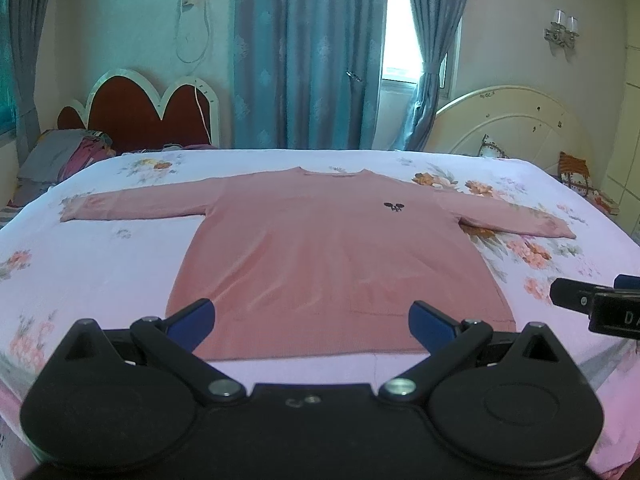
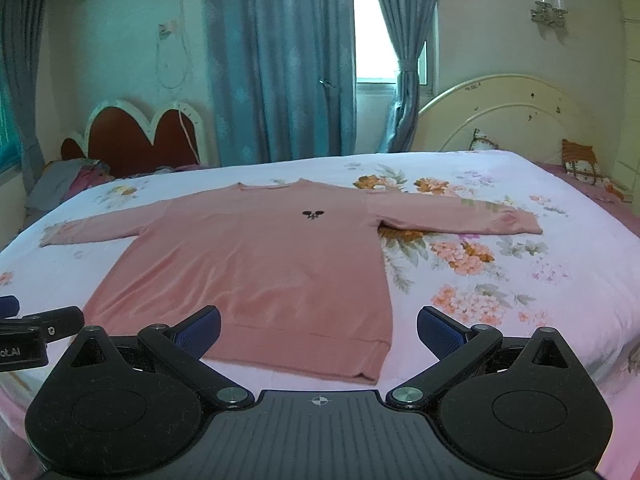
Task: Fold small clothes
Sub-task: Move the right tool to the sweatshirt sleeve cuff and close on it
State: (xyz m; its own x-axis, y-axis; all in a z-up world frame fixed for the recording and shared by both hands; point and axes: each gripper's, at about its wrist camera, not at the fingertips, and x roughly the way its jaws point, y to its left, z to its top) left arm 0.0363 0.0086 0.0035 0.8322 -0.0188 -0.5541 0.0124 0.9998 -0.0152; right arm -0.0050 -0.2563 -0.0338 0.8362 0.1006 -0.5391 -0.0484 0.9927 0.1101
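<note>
A small pink long-sleeved sweater (image 1: 320,248) lies flat and spread out on the bed, both sleeves stretched sideways, a small dark emblem on the chest; it also shows in the right wrist view (image 2: 256,264). My left gripper (image 1: 312,322) is open and empty, hovering just before the sweater's bottom hem near its middle. My right gripper (image 2: 319,330) is open and empty, just before the hem's right corner. The right gripper's tip (image 1: 592,300) shows at the right edge of the left wrist view. The left gripper's tip (image 2: 36,328) shows at the left edge of the right wrist view.
The bed has a pale pink floral sheet (image 1: 100,264). A cream headboard (image 1: 516,124) and pillows (image 1: 576,176) stand at the far right. A second bed with a red headboard (image 1: 148,116) and piled clothes (image 1: 68,156) is at the far left. Blue curtains (image 1: 300,52) hang behind.
</note>
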